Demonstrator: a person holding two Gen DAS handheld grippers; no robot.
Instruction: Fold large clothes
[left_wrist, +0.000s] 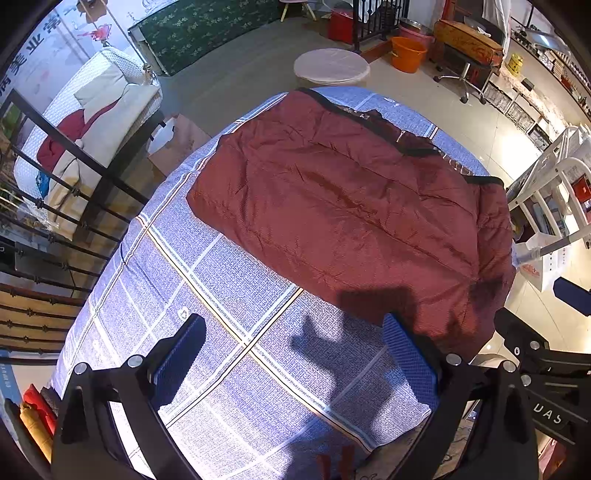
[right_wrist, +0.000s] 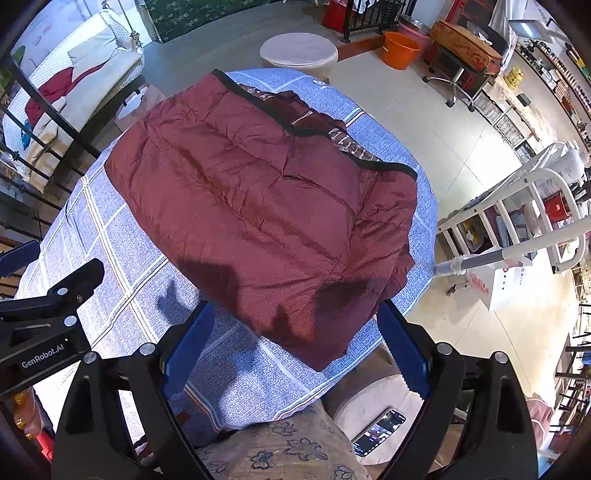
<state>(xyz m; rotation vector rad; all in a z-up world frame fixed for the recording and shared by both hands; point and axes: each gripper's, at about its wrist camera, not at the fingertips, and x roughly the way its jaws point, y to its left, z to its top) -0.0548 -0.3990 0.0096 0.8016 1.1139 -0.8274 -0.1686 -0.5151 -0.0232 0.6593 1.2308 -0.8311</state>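
Just beyond both wide-apart grippers, left (left_wrist: 293, 354) and right (right_wrist: 295, 341) (neither touching it), folded maroon jacket (right_wrist: 258, 206).

Strong light falls from above and behind the cameras, so the blue-and-white checked cloth covering the table (left_wrist: 207, 258) glows almost white near the bottom of both views, its print washed out. Dark, fairly sharp shadows of the tools lie across that cloth and over the near edge of the dark red quilted padded jacket (left_wrist: 343, 206), whose shiny fabric shows soft sheen along its creases. The pale glossy tiled floor (right_wrist: 424, 122) reflects glare at right. Both fisheye views bend straight lines strongly and darken to black at the corners. Focus is crisp centrally, slightly softer toward the rims.
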